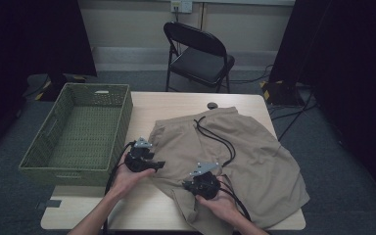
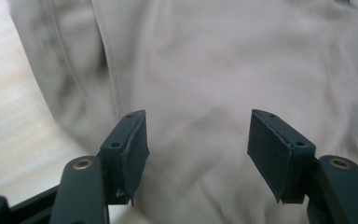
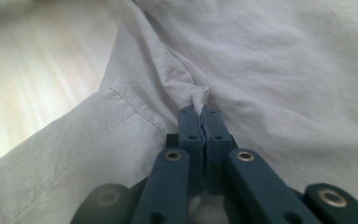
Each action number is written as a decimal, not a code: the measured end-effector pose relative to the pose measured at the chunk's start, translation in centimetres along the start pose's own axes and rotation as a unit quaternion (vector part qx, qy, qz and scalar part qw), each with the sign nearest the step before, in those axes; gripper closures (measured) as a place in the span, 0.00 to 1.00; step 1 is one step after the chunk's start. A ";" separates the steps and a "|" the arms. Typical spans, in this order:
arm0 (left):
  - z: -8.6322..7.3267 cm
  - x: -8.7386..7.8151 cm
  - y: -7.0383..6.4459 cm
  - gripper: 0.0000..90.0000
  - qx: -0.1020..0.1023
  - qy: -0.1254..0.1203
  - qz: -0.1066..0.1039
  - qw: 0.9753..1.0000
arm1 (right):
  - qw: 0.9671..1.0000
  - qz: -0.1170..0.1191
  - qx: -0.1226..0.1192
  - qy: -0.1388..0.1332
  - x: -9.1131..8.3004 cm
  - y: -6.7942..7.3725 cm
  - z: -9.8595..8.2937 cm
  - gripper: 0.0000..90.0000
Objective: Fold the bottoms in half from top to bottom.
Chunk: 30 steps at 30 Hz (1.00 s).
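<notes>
Tan shorts (image 1: 235,152) are spread across the table (image 1: 176,100), centre-right of the high view. A fold is pinched by the right gripper (image 3: 201,119); the left gripper (image 2: 198,140) is held released over the fabric's left edge.

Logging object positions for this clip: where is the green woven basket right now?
In the high view, the green woven basket sits at the table's left edge, beside the beige shorts and just beyond the left gripper.

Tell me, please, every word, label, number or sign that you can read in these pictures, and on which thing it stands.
None can be read: no text shows on the beige shorts, the green woven basket, the left gripper, the right gripper or the folding chair.
A white tag on the basket's far rim is too small to read.
</notes>
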<state>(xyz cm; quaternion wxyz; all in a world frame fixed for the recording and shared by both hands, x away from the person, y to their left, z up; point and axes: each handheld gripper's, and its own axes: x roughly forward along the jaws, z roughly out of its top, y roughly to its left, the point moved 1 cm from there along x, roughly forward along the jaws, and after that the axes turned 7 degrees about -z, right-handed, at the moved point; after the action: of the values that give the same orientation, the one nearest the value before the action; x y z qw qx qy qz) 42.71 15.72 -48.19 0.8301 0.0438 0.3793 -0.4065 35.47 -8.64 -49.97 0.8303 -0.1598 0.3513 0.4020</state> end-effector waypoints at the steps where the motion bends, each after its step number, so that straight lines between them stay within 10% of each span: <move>1: 0.3 0.0 0.1 0.40 0.001 -0.003 0.007 1.000 | 1.000 0.002 -0.004 0.001 0.0 0.2 0.0 0.99; 15: 3.3 0.7 3.1 0.42 -0.027 -0.063 0.065 0.996 | 1.000 0.027 -0.015 0.002 -0.2 1.1 -0.3 0.98; 30: 3.6 3.0 5.8 0.38 -0.057 -0.036 0.094 0.993 | 0.999 0.028 -0.024 0.000 -0.2 1.1 -0.3 0.98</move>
<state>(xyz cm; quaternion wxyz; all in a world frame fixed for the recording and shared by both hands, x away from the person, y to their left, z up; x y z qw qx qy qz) 50.06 16.30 -48.98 0.8789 0.0174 0.3659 -0.3055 34.39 -8.21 -49.98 0.8146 -0.1702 0.3462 0.4331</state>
